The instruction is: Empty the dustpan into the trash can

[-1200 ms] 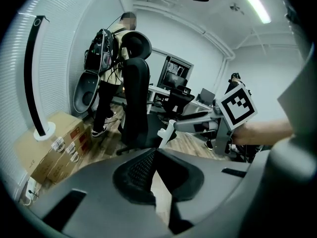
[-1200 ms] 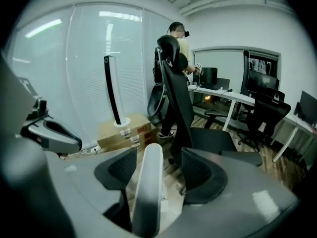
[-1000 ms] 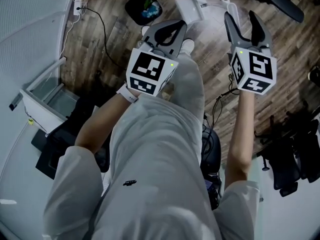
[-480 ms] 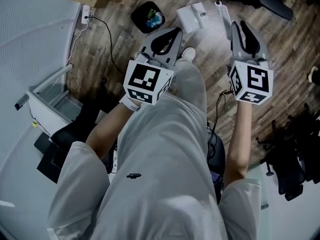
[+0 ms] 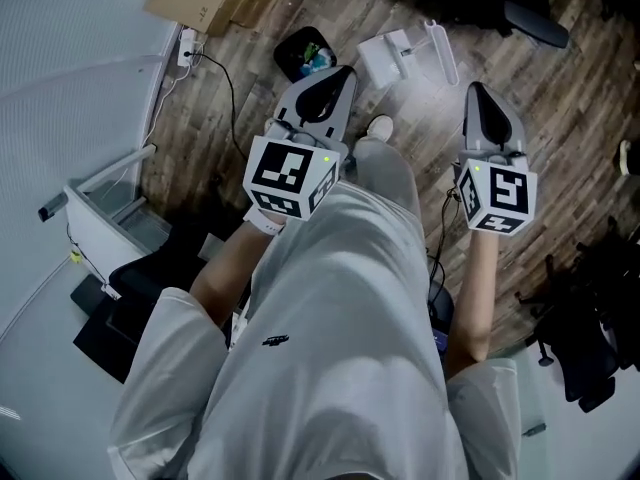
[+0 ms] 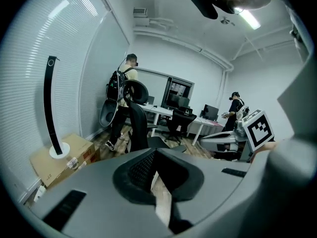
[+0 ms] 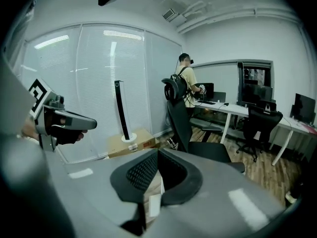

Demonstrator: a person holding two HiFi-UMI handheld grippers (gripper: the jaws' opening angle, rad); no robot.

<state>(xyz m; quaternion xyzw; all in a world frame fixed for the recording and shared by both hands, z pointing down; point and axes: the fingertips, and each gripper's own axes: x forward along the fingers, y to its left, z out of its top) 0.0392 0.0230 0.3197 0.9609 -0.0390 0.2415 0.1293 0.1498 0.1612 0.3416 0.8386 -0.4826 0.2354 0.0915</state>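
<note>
The white dustpan lies on the wood floor with its long handle pointing right. The small black trash can, with colourful scraps inside, stands just left of it. My left gripper hangs high above the floor, shut and empty, its tip over the gap between can and dustpan. My right gripper is level with it, to the right of the dustpan handle. Its jaws are closing and meet at the tips, with nothing between them. Neither gripper view shows the can or the dustpan.
A cardboard box and a power strip with its cable lie at the far left. A white cabinet stands at the left and black chair bases at the right. Office chairs, desks and people fill the room ahead.
The right gripper's jaws went from wide open to shut. Both grippers rose away from the floor, so the dustpan and trash can look farther below them.
</note>
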